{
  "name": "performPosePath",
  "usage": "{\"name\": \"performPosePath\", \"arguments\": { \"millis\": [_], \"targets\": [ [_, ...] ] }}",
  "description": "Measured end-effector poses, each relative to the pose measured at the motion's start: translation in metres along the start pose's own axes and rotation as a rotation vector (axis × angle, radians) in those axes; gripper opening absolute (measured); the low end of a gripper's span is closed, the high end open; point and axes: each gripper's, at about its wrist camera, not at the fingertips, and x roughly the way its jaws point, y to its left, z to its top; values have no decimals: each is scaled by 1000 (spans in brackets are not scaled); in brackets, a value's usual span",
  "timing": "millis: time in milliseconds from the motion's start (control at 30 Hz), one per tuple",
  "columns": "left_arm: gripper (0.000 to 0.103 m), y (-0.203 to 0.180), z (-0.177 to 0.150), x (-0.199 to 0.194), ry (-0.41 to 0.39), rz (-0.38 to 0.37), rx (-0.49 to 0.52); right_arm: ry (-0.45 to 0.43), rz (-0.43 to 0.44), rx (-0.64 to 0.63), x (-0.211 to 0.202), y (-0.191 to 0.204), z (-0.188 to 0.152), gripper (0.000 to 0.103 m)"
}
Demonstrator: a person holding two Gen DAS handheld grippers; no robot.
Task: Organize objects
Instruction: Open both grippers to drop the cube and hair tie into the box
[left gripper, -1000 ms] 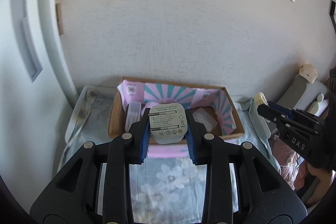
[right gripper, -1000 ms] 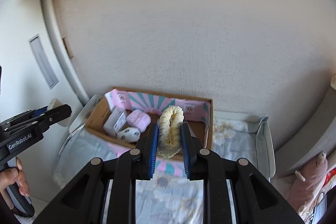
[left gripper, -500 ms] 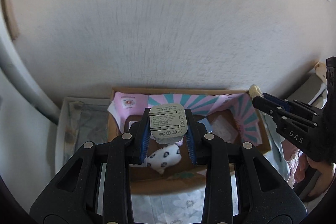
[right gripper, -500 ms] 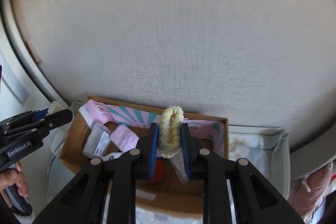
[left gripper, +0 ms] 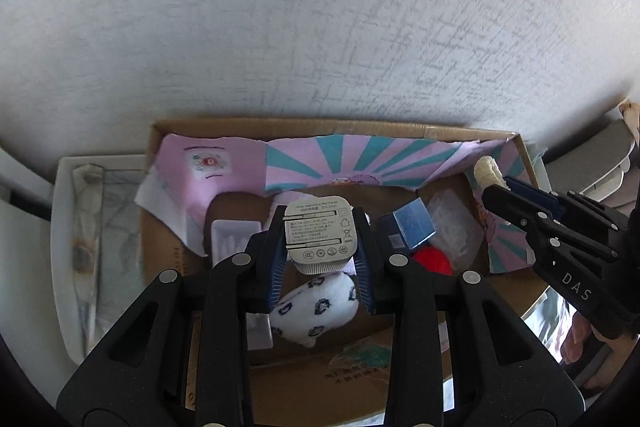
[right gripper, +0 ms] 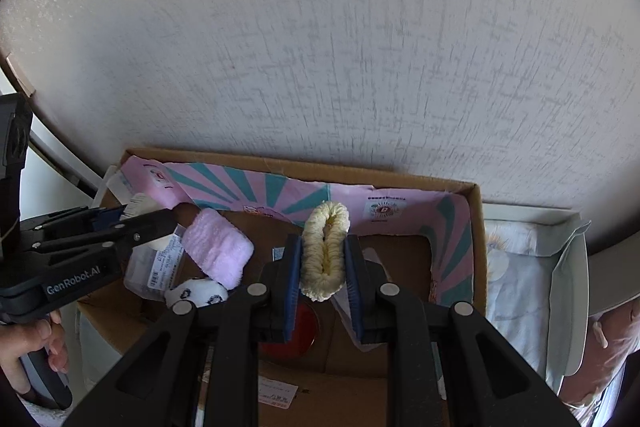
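Observation:
My left gripper (left gripper: pixel 320 259) is shut on a grey wall charger (left gripper: pixel 320 233) and holds it over the left-middle of a cardboard box (left gripper: pixel 320 126) lined with pink and teal paper. My right gripper (right gripper: pixel 323 269) is shut on a cream fuzzy scrunchie (right gripper: pixel 324 251) and holds it over the box's middle (right gripper: pixel 304 167). In the right wrist view the left gripper (right gripper: pixel 136 217) comes in from the left. In the left wrist view the right gripper (left gripper: pixel 496 183) comes in from the right with the scrunchie (left gripper: pixel 486 171).
In the box lie a white spotted plush (left gripper: pixel 316 307), a blue cube (left gripper: pixel 412 229), a red round thing (left gripper: pixel 434 261), a white case (left gripper: pixel 234 239) and a pink fuzzy roll (right gripper: pixel 218 253). The box sits against a white wall (left gripper: pixel 320 27). Floral bedding (right gripper: pixel 516 279) lies to the right.
Both grippers have moved forward from over the bedding to over the inside of the box, each still holding its object. The box now fills the lower view.

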Motion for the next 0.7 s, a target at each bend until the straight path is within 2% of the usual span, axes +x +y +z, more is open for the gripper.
{"name": "performPosePath", "arguments": {
  "millis": [267, 300, 333, 367, 400, 433, 467, 500, 600, 700],
  "targets": [
    [28, -8, 8, 5, 23, 10, 48, 26, 15, 42, 5, -6, 7, 20],
    [29, -9, 9, 5, 25, 15, 52, 30, 13, 49, 6, -7, 8, 24],
    [40, -10, 8, 4, 25, 22, 59, 34, 13, 57, 7, -8, 9, 30],
    [85, -12, 8, 4, 30, 38, 69, 37, 14, 64, 7, -8, 10, 50],
    [103, -13, 7, 4, 33, 53, 79, 36, 16, 75, 8, -9, 10, 70],
    [103, -13, 6, 2, 11, 52, 83, 33, -9, 88, 7, -11, 11, 75],
    [103, -12, 7, 1, 6, 41, 83, 37, -3, 94, 8, -13, 12, 86],
    [103, -10, 7, 0, 6, 30, 78, 40, 2, 100, 8, -14, 13, 92],
    [103, -8, 10, -1, 3, 27, 72, 45, -2, 115, 8, -17, 13, 101],
    [103, -5, 12, -3, 3, 23, 77, 37, -13, 120, 7, -15, 11, 101]
  ]
}}
